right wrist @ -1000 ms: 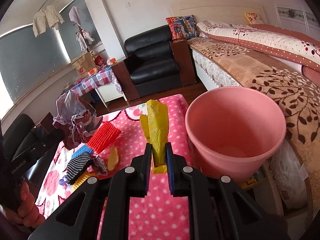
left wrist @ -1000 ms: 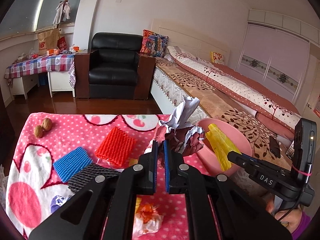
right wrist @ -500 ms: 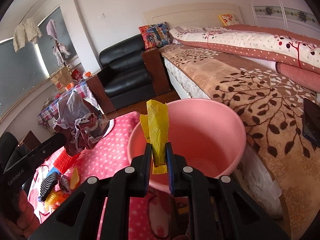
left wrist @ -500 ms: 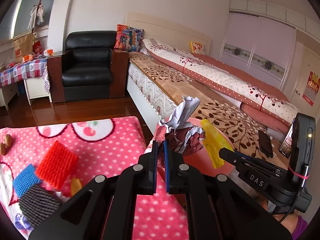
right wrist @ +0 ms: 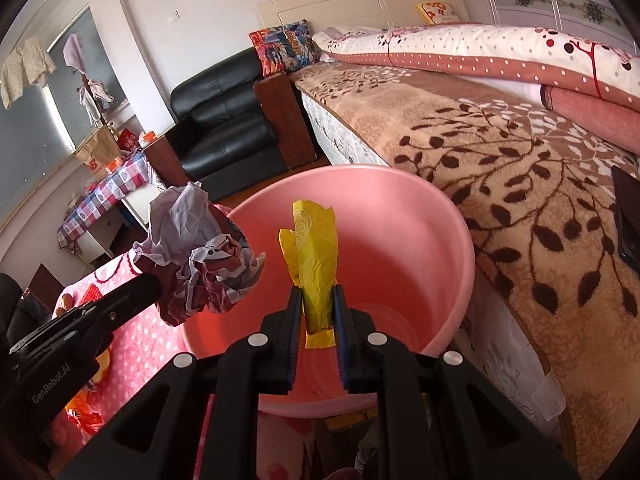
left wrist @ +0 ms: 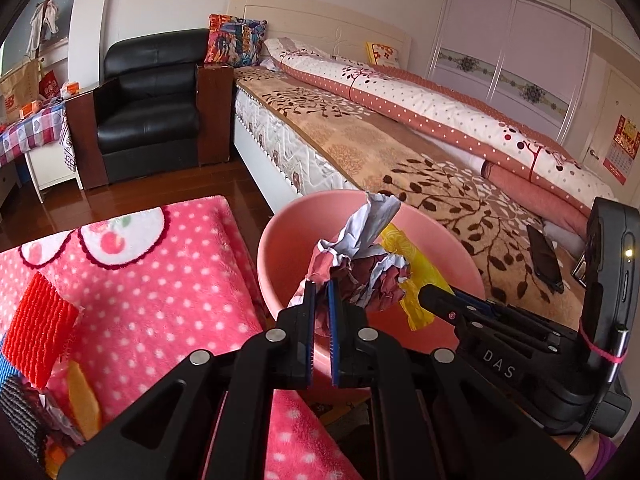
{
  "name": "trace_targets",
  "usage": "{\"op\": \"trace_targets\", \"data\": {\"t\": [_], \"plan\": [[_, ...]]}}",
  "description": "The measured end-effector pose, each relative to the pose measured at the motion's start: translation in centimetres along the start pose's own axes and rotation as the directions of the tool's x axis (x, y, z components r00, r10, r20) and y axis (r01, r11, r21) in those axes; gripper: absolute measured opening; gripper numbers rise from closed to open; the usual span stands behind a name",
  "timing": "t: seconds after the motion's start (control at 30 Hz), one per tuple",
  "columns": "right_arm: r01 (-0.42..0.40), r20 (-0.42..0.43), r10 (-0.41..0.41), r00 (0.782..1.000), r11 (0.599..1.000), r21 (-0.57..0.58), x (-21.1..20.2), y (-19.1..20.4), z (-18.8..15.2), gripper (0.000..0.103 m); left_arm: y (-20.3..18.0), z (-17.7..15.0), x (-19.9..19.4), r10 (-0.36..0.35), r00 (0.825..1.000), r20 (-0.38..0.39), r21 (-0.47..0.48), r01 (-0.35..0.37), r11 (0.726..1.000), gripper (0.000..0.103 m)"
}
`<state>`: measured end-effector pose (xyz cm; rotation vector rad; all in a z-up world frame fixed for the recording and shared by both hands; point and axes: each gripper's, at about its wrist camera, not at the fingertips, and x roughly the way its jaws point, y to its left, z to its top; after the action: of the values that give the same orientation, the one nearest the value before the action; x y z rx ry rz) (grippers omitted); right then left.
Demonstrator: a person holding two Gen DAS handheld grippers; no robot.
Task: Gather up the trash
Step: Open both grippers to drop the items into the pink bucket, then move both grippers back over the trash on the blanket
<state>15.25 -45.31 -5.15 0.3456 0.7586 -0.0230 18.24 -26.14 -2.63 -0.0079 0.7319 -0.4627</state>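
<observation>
Two pieces of trash hang over the pink bucket (right wrist: 432,240) at once, one in each gripper. Going left to right: on the left sits the worktop under its pink polka-dot blanket (left wrist: 160,292), with a red ribbed pad (left wrist: 38,328) and other scraps near its left edge, so the collecting is not finished. Next comes the left gripper (left wrist: 320,300), its jaws clamped nearly together on a crumpled maroon-and-white wrapper (left wrist: 360,264) that sits above the near-left part of the bucket's rim; in the right wrist view much of that wad overhangs the rim line, not the middle. Further right, the right gripper (right wrist: 316,308) has its jaws pinched on a yellow wrapper (right wrist: 314,256), which stands upright above the open mouth, well inside the rim. The bucket stands between the worktop and the bed (left wrist: 400,152), and seems empty as far as its floor shows. The step in hand looks like the drop. To do it well, I would let the yellow piece go first, since it is already centred, opening the jaws fully so the thin film does not cling to a pad. The crumpled wad likely needs carrying a little further toward the middle before release; it is light and bulky, and let go over the rim it could tip outward onto the blanket or floor. A dark phone (left wrist: 544,256) lies on the bed beyond, clear of all this.
</observation>
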Motion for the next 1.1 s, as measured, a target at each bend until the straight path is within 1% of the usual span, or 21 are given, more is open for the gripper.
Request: {"op": "trace_targets", "data": {"t": [0.13,0.2,0.23,0.27,0.3,0.33,0.37,0.47,0.6,0.67,0.87,1.1], "plan": [[0.011,-0.014,-0.011,1.000,1.000,-0.001,0.7,-0.1,0.0,0.016,0.0,-0.2,0.8,0.006,1.000,-0.020,-0.002,-0.006,1.000,0.006],[0.015,-0.011,-0.015,1.000,1.000,-0.003,0.8,-0.1,0.0,0.017,0.1,-0.2,1.1,-0.006,0.999,-0.032,-0.011,0.006,1.000,0.008],[0.020,-0.012,-0.020,1.000,1.000,-0.007,0.9,0.0,0.0,0.022,0.2,-0.2,1.1,-0.007,0.999,-0.035,-0.015,0.007,1.000,0.016],[0.022,-0.014,-0.022,1.000,1.000,-0.010,0.9,0.1,0.0,0.029,0.2,-0.1,1.2,-0.007,0.999,-0.035,-0.018,0.007,1.000,0.028],[0.021,-0.011,-0.021,1.000,1.000,-0.012,0.8,0.1,0.0,0.032,0.3,0.0,1.0,-0.017,0.999,-0.031,-0.024,0.016,1.000,0.032],[0.024,-0.006,-0.024,1.000,1.000,-0.015,0.6,0.2,0.1,0.036,0.3,0.0,0.8,-0.023,0.999,-0.026,-0.026,0.022,0.999,0.033],[0.034,0.002,-0.034,0.999,0.999,-0.019,0.5,0.3,0.1,0.040,0.3,0.0,0.6,-0.024,0.999,-0.021,-0.026,0.023,0.999,0.033],[0.038,0.016,-0.038,0.999,0.999,-0.023,-0.3,0.7,0.1,0.046,0.5,0.3,-0.4,-0.034,0.999,-0.005,-0.036,0.033,0.999,0.033],[0.028,0.041,-0.026,0.999,0.998,-0.050,-1.9,2.0,-0.2,0.050,0.6,0.4,-2.2,-0.028,0.999,0.027,-0.038,0.029,0.999,0.033],[0.021,0.058,-0.017,0.998,0.997,-0.075,-2.9,3.1,-0.6,0.054,0.9,0.3,-3.2,-0.028,0.999,0.042,-0.044,0.029,0.999,0.033],[-0.023,0.102,0.037,0.994,0.990,-0.141,-6.0,7.1,-1.9,0.059,2.0,-0.3,-7.0,0.015,0.997,0.082,-0.050,-0.011,0.999,0.033],[-0.114,0.089,0.133,0.987,0.973,-0.200,-8.2,11.7,-4.2,0.060,4.1,-1.9,-12.3,0.079,0.987,0.140,-0.067,-0.070,0.995,0.033]]}}
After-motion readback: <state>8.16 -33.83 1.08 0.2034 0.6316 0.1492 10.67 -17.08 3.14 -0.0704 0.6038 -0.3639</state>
